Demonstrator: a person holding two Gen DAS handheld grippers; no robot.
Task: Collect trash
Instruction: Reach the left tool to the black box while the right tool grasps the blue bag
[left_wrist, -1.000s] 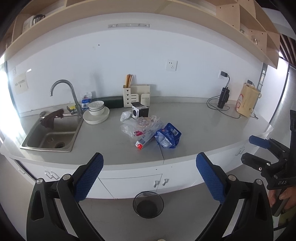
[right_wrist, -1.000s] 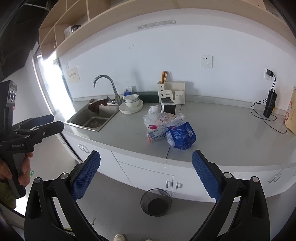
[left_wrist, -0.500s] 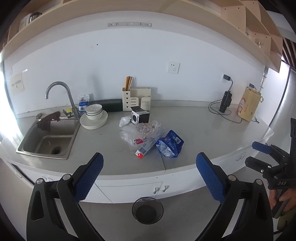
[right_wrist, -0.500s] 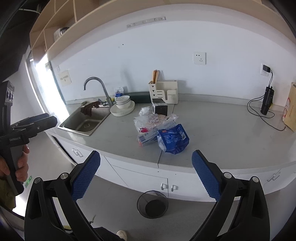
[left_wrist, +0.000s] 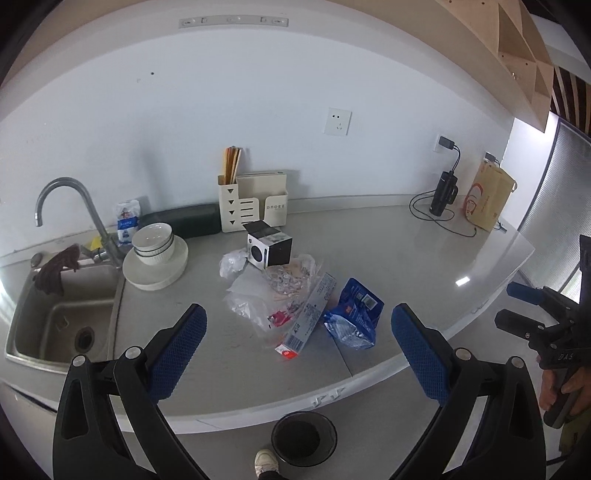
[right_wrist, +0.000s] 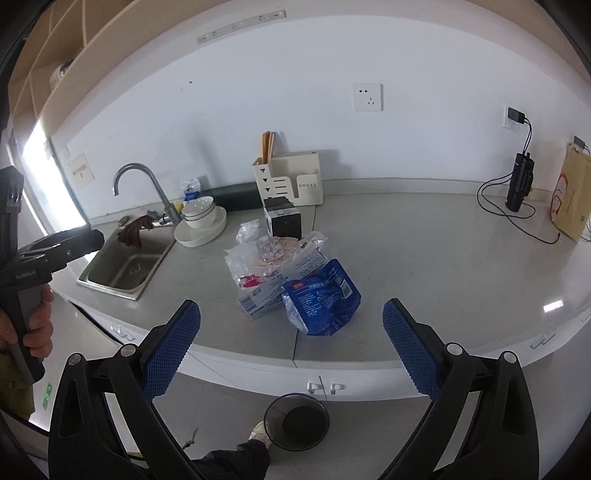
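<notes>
I am holding the left gripper (left_wrist: 297, 334) wide apart and empty in the lower middle of its frame, and the right gripper (right_wrist: 291, 328) is also spread wide and carrying nothing. Both are hanging in front of the grey tabletop (left_wrist: 406, 266), not touching anything.

The trash is lying in one heap at the centre of both views: a crumpled blue plastic snack bag (right_wrist: 319, 297) nearest to the front edge, a long flat white carton with a red end (left_wrist: 308, 319) touching it, and crumpled clear plastic wrappers (left_wrist: 266, 291) spreading behind them. A small black and white cube box (left_wrist: 269, 248) is standing just behind the heap; I cannot tell if it is trash.

The round black waste bin (right_wrist: 297, 421) is standing on the floor at the bottom of the frame, below the cabinet doors. It is looking dark inside, and I cannot tell if anything is in it.

I am judging that the task is only beginning: nothing is gripped, the whole heap is waiting on the tabletop, and every piece is left to carry down to the bin.
</notes>
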